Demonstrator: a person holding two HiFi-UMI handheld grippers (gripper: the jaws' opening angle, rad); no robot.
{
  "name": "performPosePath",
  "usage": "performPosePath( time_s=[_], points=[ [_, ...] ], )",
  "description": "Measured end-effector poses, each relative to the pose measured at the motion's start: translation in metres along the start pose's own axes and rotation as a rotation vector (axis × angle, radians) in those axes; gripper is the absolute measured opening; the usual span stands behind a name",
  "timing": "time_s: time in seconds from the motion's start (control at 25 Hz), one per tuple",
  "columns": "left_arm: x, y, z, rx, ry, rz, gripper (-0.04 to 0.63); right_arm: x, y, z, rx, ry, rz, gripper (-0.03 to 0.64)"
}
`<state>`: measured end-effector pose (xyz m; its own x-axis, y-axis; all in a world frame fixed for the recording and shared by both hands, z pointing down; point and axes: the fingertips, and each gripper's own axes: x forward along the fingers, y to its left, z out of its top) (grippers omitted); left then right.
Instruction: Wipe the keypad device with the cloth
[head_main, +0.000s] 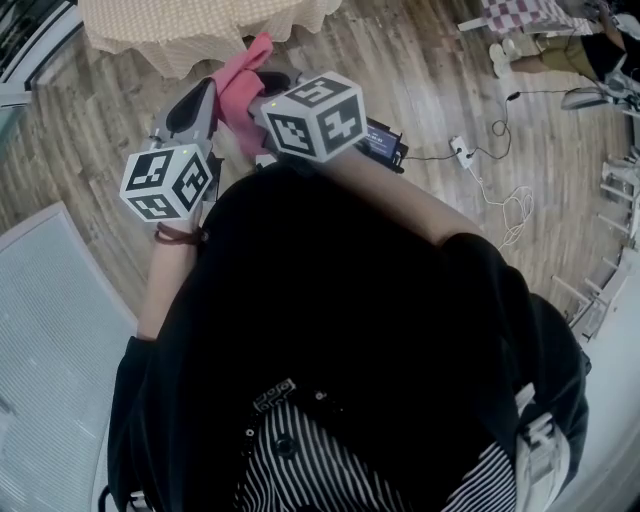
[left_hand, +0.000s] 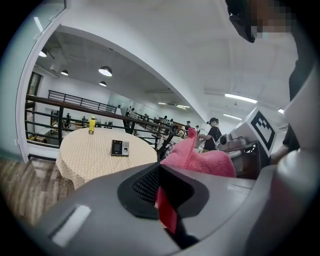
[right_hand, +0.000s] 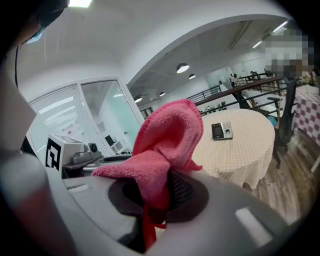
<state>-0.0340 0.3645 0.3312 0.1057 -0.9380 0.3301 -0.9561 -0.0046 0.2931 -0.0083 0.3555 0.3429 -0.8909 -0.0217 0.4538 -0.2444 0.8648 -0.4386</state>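
The keypad (left_hand: 119, 148) is a flat dark slab, with a screen on one half and pale keys on the other. It lies face up near the middle of a round counter (left_hand: 85, 160) with a pale checked cover, well apart from both my grippers. A yellow bottle (left_hand: 92, 125) stands at the counter's far left edge, and a dark railing (left_hand: 75, 104) runs behind it.

The cloth (right_hand: 165, 135) is pink, fluffy and bunched. My right gripper (right_hand: 150, 205) has its jaws pinched tight on the lower end, so the rest stands up in a fold that covers part of that gripper's view left of the keypad. My left gripper (left_hand: 167, 212) sits just left of it, jaws together with nothing between them. Under us is a wooden floor (head_main: 420, 70), where a white cable (head_main: 505, 205) trails to my right.
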Motion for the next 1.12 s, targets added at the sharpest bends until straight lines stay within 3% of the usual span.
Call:
performPosePath(
  time_s=[0.2, 0.44, 0.6, 0.8, 1.0, 1.12],
  points=[
    [0.008, 0.035, 0.02, -0.003, 0.02, 0.073, -0.003, 0.034, -0.002, 0.027, -0.016, 0.024, 0.068, 0.063],
    [-0.019, 0.038, 0.014, -0.027, -0.008, 0.143, -0.003, 0.035, 0.022, 0.018, -0.05, 0.044, 0.137, 0.063],
    [-0.011, 0.046, 0.007, -0.041, 0.003, 0.162, -0.003, 0.046, 0.014, 0.014, -0.054, 0.067, 0.152, 0.063],
    [0.024, 0.06, 0.015, -0.037, 0.021, 0.153, -0.003, 0.061, -0.017, 0.029, -0.032, 0.071, 0.149, 0.063],
    [0.093, 0.088, 0.052, -0.015, 0.034, 0.092, -0.003, 0.089, -0.075, 0.081, -0.017, 0.065, 0.146, 0.063],
    [0.123, 0.097, 0.075, 0.001, 0.038, 0.099, -0.003, 0.097, -0.101, 0.109, -0.018, 0.065, 0.163, 0.063]
  ],
)
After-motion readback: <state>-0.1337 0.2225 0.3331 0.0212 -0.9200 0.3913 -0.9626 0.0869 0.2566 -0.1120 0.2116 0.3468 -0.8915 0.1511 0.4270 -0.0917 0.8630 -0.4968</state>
